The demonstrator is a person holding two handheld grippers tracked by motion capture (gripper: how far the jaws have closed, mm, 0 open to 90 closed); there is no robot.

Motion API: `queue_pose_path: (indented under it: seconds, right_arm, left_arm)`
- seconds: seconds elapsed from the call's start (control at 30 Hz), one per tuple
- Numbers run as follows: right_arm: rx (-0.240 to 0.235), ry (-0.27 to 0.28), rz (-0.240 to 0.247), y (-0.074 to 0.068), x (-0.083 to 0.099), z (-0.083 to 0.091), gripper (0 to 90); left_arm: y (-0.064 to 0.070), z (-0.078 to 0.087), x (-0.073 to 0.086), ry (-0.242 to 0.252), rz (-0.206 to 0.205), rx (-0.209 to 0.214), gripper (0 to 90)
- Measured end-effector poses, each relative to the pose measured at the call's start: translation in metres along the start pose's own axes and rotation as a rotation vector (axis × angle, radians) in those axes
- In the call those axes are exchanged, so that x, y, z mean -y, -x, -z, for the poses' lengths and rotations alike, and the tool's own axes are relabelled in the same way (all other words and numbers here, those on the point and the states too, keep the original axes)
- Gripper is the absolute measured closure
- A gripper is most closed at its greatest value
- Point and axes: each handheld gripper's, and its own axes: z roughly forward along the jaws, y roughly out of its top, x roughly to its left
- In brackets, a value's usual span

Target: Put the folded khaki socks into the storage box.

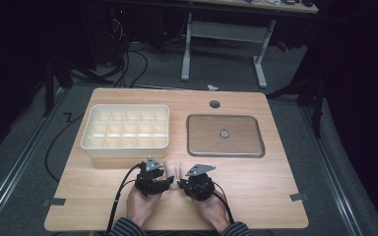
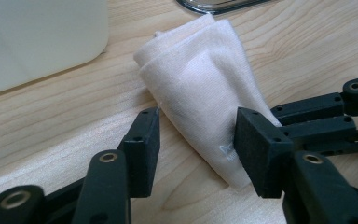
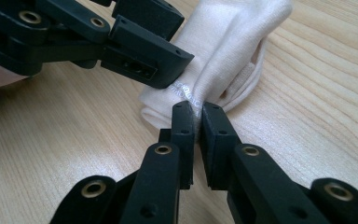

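A folded cream cloth (image 1: 175, 168) with a small printed mark lies on the wooden table near its front edge, between my two grippers. In the left gripper view the cloth (image 2: 200, 84) tapers toward me, and my left gripper (image 2: 198, 140) stands open with one jaw on each side of its near end. In the right gripper view my right gripper (image 3: 198, 116) is shut on a bunched edge of the cloth (image 3: 228, 42). The left gripper (image 3: 121, 42) comes in from the upper left there, one pad against the cloth. From above, the left gripper (image 1: 169, 180) and right gripper (image 1: 181, 185) nearly meet.
A white compartment box (image 1: 128, 146) stands at the left behind the grippers. A shallow metal tray (image 1: 192, 137) lies at the right with a small round object (image 1: 224, 133) in it. A round hole (image 1: 214, 104) marks the table's far side. A person's hands hold both grippers.
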Motion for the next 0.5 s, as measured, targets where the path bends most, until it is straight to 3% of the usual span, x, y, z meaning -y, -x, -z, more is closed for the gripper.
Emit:
queue_pose_path:
  seconds: [0.27, 0.5]
  right_arm:
    - [0.015, 0.005, -0.006, 0.000, 0.000, 0.004, 75.6]
    - [0.050, 0.048, -0.004, 0.001, 0.002, 0.020, 65.2]
  left_arm:
    - [-0.004, 0.000, -0.003, -0.003, 0.025, 0.013, 50.4]
    - [-0.006, 0.004, -0.006, 0.040, 0.067, 0.028, 44.5]
